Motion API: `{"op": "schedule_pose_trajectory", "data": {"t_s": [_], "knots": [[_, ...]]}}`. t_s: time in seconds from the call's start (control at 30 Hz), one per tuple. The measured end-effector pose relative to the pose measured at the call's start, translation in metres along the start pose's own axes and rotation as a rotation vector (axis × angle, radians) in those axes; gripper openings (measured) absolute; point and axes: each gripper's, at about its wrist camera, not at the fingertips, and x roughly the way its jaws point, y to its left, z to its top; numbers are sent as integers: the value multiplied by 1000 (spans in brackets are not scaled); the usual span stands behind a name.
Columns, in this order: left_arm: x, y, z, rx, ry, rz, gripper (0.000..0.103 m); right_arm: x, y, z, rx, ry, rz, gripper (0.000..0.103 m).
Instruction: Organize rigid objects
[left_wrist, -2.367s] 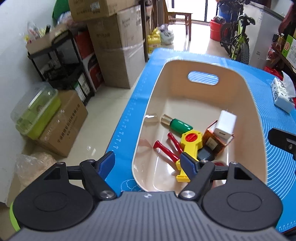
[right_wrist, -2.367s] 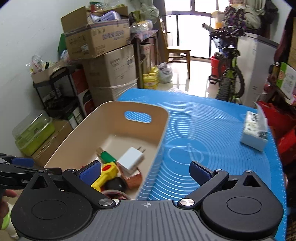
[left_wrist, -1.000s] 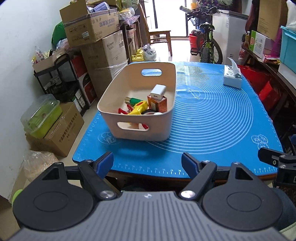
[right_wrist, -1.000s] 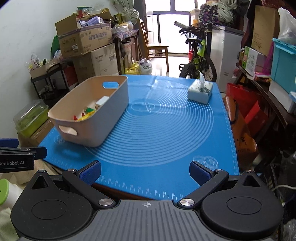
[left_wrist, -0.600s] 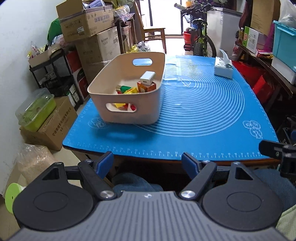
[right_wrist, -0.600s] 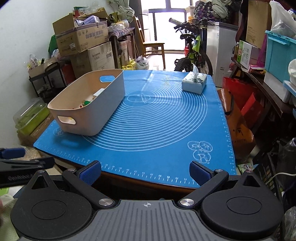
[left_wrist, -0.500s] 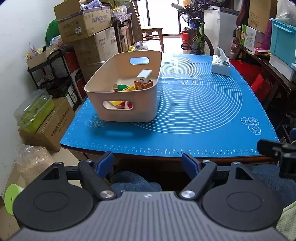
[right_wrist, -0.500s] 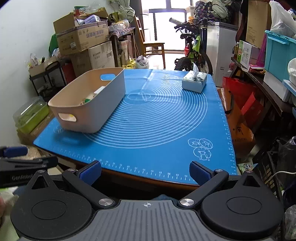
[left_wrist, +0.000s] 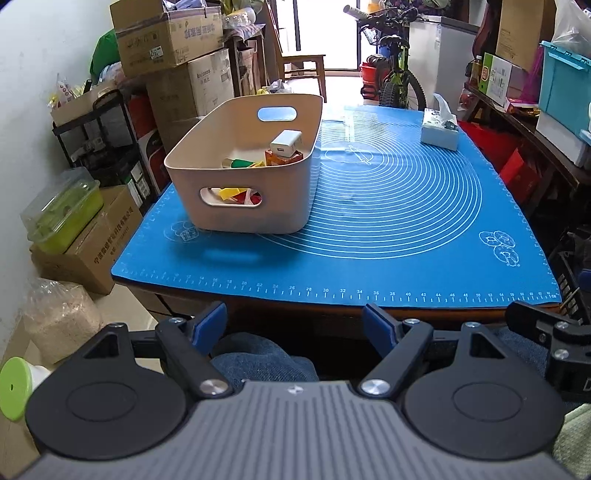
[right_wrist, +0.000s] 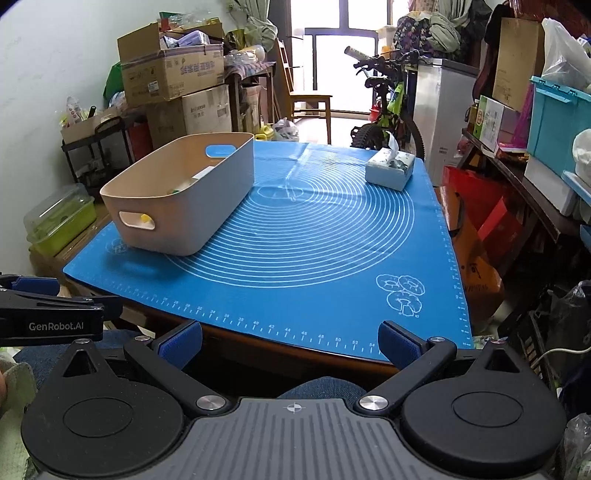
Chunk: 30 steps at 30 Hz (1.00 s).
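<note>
A beige plastic basket (left_wrist: 236, 206) stands on the left part of the blue mat (left_wrist: 388, 206); it also shows in the right wrist view (right_wrist: 207, 195). Inside it lie a white charger (left_wrist: 285, 141) on an orange box (left_wrist: 282, 158), a green-handled tool (left_wrist: 240, 163) and yellow and red pieces (left_wrist: 231, 192) seen through the handle slot. My left gripper (left_wrist: 295, 325) is open and empty, held below the table's near edge. My right gripper (right_wrist: 291, 341) is open and empty, also off the near edge.
A tissue box (left_wrist: 440, 129) sits at the mat's far right, also seen in the right wrist view (right_wrist: 389, 168). Cardboard boxes (left_wrist: 173, 37), a black shelf and a green container (left_wrist: 62, 210) stand left of the table. A bicycle (left_wrist: 395, 77) stands behind it. Clutter lines the right side.
Both grippers have pulled back and down from over the basket to beyond the table's near edge. They stay open and empty. The basket has not moved.
</note>
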Motion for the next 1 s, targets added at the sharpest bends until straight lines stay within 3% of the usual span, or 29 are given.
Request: {"op": "schedule_pose_trajectory", "data": {"t_s": [1.0], "knots": [[-2, 2, 0, 8, -8, -3, 81, 0, -4, -2, 16, 0, -1, 101]]}}
